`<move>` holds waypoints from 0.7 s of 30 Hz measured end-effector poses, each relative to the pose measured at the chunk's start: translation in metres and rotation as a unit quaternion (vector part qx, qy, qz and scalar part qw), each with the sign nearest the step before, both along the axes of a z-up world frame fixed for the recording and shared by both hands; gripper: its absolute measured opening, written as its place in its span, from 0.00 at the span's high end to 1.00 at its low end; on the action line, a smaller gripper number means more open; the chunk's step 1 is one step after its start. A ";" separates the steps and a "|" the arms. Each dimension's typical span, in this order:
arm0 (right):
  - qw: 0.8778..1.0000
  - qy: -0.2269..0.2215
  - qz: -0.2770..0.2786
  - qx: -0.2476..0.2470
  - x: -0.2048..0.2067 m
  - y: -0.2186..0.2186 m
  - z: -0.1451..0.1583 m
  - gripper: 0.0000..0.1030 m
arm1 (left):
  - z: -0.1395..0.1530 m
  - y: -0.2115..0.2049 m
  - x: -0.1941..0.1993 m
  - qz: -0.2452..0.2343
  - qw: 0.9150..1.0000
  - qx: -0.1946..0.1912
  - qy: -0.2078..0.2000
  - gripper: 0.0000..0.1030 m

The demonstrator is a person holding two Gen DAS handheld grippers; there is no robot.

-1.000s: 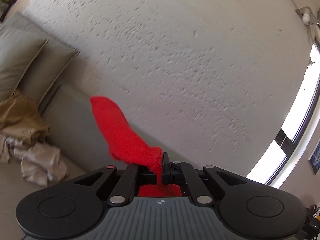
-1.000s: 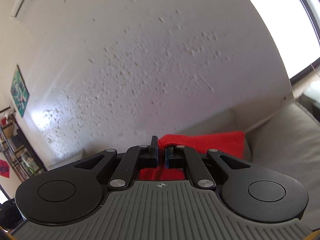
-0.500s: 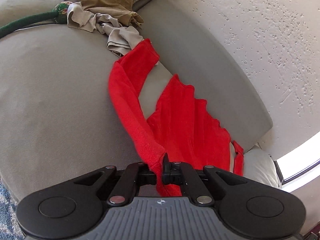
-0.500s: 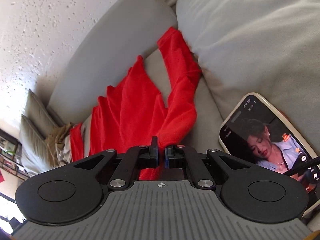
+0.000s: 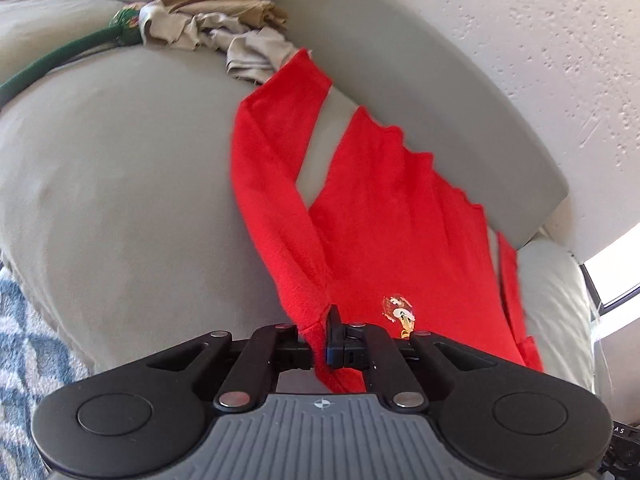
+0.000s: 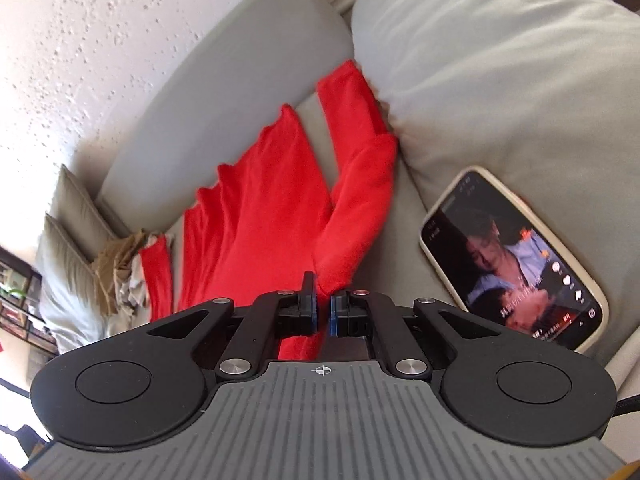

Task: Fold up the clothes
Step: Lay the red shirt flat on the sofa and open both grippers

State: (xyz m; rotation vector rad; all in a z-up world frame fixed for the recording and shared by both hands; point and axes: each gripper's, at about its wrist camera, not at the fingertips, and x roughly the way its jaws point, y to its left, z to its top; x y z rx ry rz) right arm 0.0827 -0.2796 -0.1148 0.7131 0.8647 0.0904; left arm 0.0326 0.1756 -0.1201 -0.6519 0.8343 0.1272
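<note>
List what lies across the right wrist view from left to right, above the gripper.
Cushions → tan and beige clothes pile → red garment → phone, screen lit, lying on the sofa seat.

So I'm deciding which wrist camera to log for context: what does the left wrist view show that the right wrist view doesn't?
Only the left wrist view shows the green cord-like item, the blue patterned rug and the small embroidered figure on the red garment.

Only the right wrist view shows the lit phone lying on the couch, and shelving at the far left edge.

Both show the garment spread on the couch, the tan and beige clothes pile, the textured wall, and each gripper, left and right, at the garment's near edge.
</note>
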 end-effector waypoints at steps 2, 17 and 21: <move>1.000 0.028 0.004 -0.002 -0.002 0.001 -0.015 0.93 | -0.008 -0.003 -0.001 0.004 0.999 0.020 0.028 0.88; 0.971 -0.047 0.161 -0.173 -0.049 0.063 0.006 0.94 | 0.023 -0.085 -0.011 -0.098 0.982 0.157 -0.042 0.74; 0.942 -0.056 0.232 -0.237 -0.038 0.116 -0.004 0.91 | 0.010 -0.114 0.007 -0.118 0.977 0.175 -0.029 0.74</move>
